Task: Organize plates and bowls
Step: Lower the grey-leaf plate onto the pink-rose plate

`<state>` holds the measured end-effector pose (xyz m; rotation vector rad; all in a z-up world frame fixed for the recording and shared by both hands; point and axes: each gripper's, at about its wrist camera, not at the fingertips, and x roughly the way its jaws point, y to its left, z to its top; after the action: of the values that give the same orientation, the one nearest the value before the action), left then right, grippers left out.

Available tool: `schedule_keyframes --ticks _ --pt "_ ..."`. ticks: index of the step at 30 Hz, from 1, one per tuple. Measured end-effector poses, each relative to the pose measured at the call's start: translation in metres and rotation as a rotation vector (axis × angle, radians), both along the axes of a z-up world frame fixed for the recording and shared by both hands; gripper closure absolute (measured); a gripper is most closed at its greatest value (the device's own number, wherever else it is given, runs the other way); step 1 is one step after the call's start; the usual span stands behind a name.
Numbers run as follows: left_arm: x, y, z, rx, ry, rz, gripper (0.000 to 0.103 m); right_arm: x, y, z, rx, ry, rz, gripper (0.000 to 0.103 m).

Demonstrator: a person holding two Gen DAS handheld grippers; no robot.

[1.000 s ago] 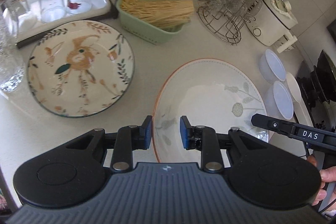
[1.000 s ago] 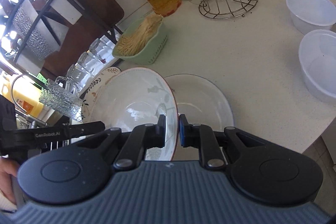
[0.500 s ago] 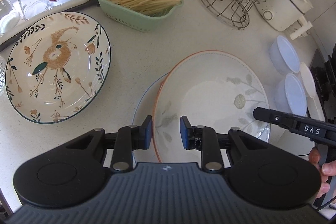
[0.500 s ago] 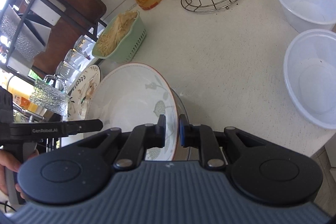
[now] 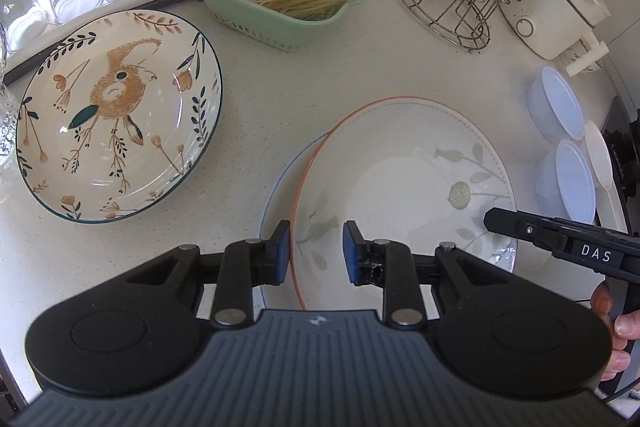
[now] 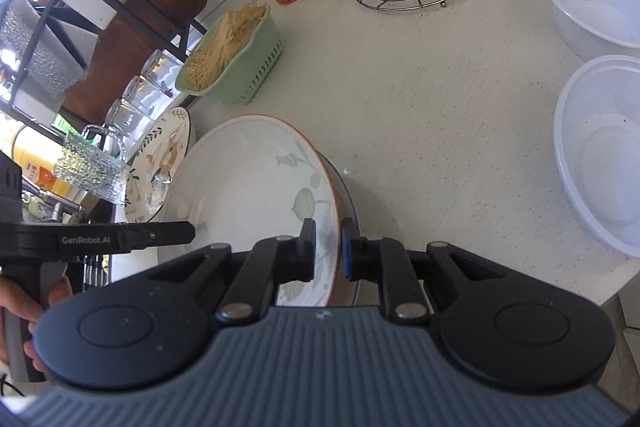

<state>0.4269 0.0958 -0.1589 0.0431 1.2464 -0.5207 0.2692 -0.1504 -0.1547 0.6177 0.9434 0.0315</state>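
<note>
Left wrist view: the left gripper [image 5: 313, 251] has its fingers parted around the near rim of the leaf plate [image 5: 404, 187], one pad outside the orange edge and one inside, with a gap at each pad, so it grips nothing. Right wrist view: the right gripper [image 6: 327, 247] has narrow fingers pinching the opposite rim of the same plate [image 6: 248, 187], which sits tilted over the blue-rimmed plate [image 6: 352, 211] on the worktop [image 6: 440, 107]; whether the two plates touch cannot be told. The bird plate [image 5: 116, 115] lies flat and well apart to the left, and two plastic bowls [image 6: 596, 3] stand near the worktop's right edge. Probable risks: with only one rim pinch carrying the tilted plate, it may pivot or slip and strike the lower plate hard enough to chip either rim; if the right fingers release while the plate is off-centre, it may slide off the lower plate rather than nest; the open left fingers may nudge the rim sideways. Pose: both grippers point downward and inward from opposite sides of the stack, the left one held nearly level above the near rim, the right one rolled so its fingers straddle the raised edge.
</note>
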Motion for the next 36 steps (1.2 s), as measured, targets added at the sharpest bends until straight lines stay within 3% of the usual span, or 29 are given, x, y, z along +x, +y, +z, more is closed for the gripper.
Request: schedule_keyframes --ticks 19,28,36 --pt "0.002 -0.002 -0.003 0.029 0.015 0.051 0.071 0.007 0.002 -0.001 -0.011 0.003 0.022 0.087" --pt "0.017 0.021 -0.004 -0.086 0.138 0.212 0.071 0.01 0.001 -0.008 0.03 0.023 0.019 0.088" --pt "0.011 0.043 0.004 -0.165 0.126 0.268 0.071 0.014 0.004 -0.009 0.015 0.022 0.022 0.088"
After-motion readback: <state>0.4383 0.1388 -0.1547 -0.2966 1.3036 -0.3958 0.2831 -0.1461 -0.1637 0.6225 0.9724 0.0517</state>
